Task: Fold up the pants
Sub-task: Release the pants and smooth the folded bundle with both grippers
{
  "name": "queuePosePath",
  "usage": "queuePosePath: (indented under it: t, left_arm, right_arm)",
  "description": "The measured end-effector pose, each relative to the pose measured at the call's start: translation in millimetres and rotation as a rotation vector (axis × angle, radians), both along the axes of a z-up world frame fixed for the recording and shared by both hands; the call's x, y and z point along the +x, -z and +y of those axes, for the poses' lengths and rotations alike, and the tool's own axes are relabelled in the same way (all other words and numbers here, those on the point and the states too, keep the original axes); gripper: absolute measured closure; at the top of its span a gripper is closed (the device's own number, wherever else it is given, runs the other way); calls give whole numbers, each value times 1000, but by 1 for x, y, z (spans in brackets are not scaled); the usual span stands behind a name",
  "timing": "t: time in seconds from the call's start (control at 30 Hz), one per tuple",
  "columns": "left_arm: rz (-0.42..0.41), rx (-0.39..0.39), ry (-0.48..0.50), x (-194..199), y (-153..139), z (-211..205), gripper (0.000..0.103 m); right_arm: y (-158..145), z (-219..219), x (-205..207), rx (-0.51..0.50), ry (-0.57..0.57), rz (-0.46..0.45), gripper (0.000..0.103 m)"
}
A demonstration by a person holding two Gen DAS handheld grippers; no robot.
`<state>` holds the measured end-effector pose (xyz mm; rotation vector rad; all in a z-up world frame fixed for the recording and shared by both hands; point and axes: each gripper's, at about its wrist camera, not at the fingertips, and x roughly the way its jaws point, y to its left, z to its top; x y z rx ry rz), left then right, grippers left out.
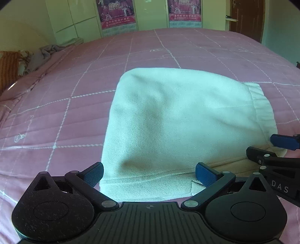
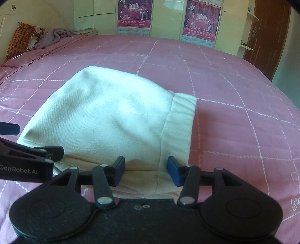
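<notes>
The left gripper (image 1: 149,175) has its jaws spread wide, one blue pad on each side of the near hem of the folded pants (image 1: 180,120), not pinching anything, so it's let go. The right gripper (image 2: 146,171) sits about half spread over the near edge of the same pants; its pads have cloth lying between them but there's a gap on both sides, so it looks released too.

The pants themselves are white or cream with a woven texture, folded into a compact bundle that's wider at the near end and rounded at the far end. The top layer is a bit puffy and has faint grey smudges. The ribbed waistband (image 2: 180,127) runs down the right side, and a lower layer peeks out along the near edge. They're lying roughly in the middle of a bed with a pink quilted bedspread (image 1: 56,112) with white stitched grid lines.

The left wrist view catches the right gripper poking in from the right by the waistband corner, plus a small tag or flap (image 1: 196,184) at the near hem. The right wrist view shows more of the room: a striped orange pillow (image 2: 20,37), a crumpled grey blanket (image 2: 56,34), two wall calendars (image 2: 134,16) and a brown door (image 2: 266,37).
</notes>
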<state>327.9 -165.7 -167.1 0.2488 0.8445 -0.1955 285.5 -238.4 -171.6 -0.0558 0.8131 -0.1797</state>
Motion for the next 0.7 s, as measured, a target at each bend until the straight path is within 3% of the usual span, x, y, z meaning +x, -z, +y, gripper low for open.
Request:
queuePosePath:
  t: [0.1, 0.2, 0.27, 0.3, 0.37, 0.5, 0.6, 0.67, 0.7]
  left_arm:
    - [-37, 38, -20, -3, -8, -4, 0]
    - [-90, 101, -80, -4, -9, -8, 0]
    - [-64, 146, -91, 0, -1, -12, 0]
    - [-37, 152, -92, 3, 3, -13, 0]
    - [-22, 144, -104, 6, 6, -13, 0]
    - [22, 90, -118, 13, 3, -6, 0]
    - [58, 37, -165, 16, 4, 3, 0]
    - [54, 61, -159, 13, 2, 0, 0]
    - [41, 69, -150, 10, -2, -1, 0]
  right_arm:
    - [-8, -2, 1, 23, 1, -5, 50]
    - [-24, -5, -10, 42, 40, -100, 48]
    - [-25, -2, -16, -18, 78, -147, 28]
    - [-18, -2, -13, -44, 81, -102, 26]
    - [2, -6, -3, -23, 62, 21, 36]
    - [-4, -10, -10, 15, 105, -24, 34]
    - [-10, -7, -20, -32, 137, -98, 19]
    - [5, -8, -9, -32, 108, 36, 22]
    - [7, -10, -8, -18, 100, 53, 22]
